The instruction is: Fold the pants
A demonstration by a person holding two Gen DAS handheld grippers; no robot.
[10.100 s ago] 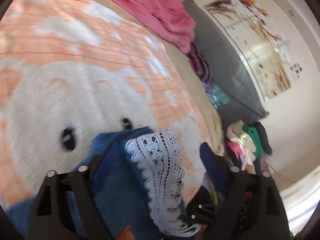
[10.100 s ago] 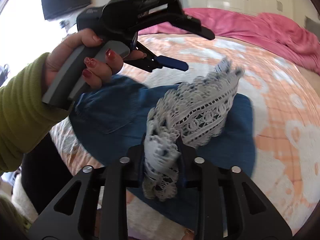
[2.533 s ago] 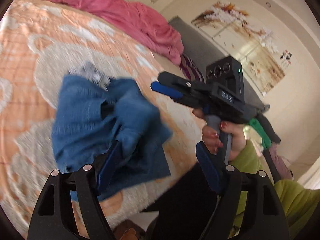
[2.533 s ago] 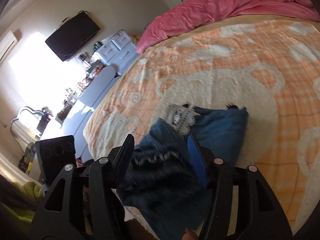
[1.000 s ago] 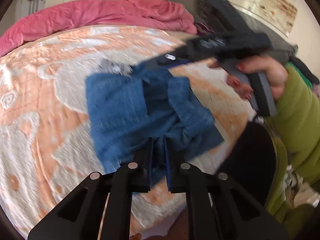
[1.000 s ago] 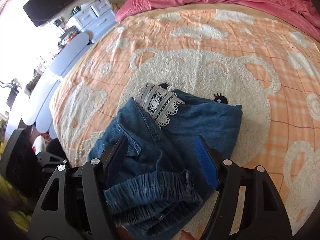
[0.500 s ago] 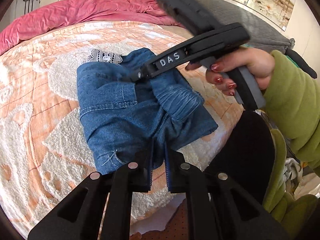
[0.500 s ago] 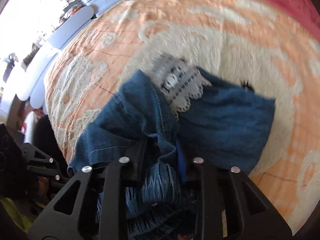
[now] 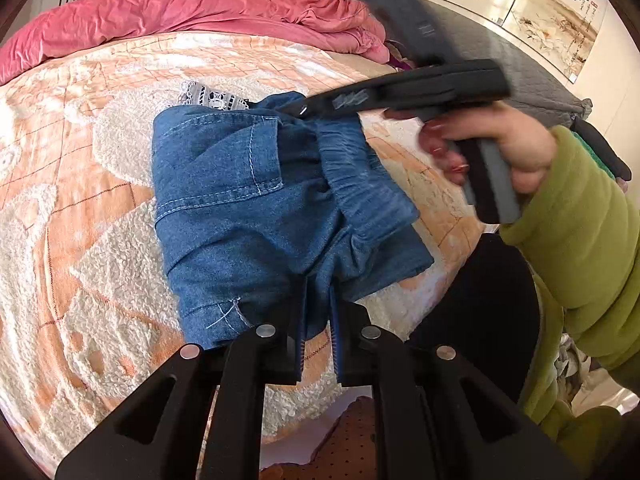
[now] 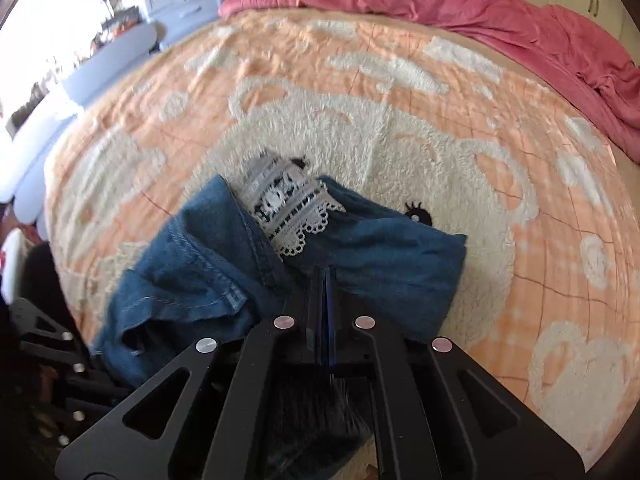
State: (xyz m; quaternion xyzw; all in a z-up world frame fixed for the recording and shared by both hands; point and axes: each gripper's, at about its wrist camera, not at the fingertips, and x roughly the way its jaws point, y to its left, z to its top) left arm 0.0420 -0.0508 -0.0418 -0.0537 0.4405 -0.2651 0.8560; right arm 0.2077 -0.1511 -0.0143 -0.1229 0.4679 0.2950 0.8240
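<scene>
Only left view shows pants (image 9: 256, 200) pocket stitching.

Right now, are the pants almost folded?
Nearly. The denim pants already lie in a compact bundle on the orange bear blanket, lace hem tucked at the far end. The left gripper and right gripper both pinch cloth. Left: flatten the bunched waistband and let go.
</scene>
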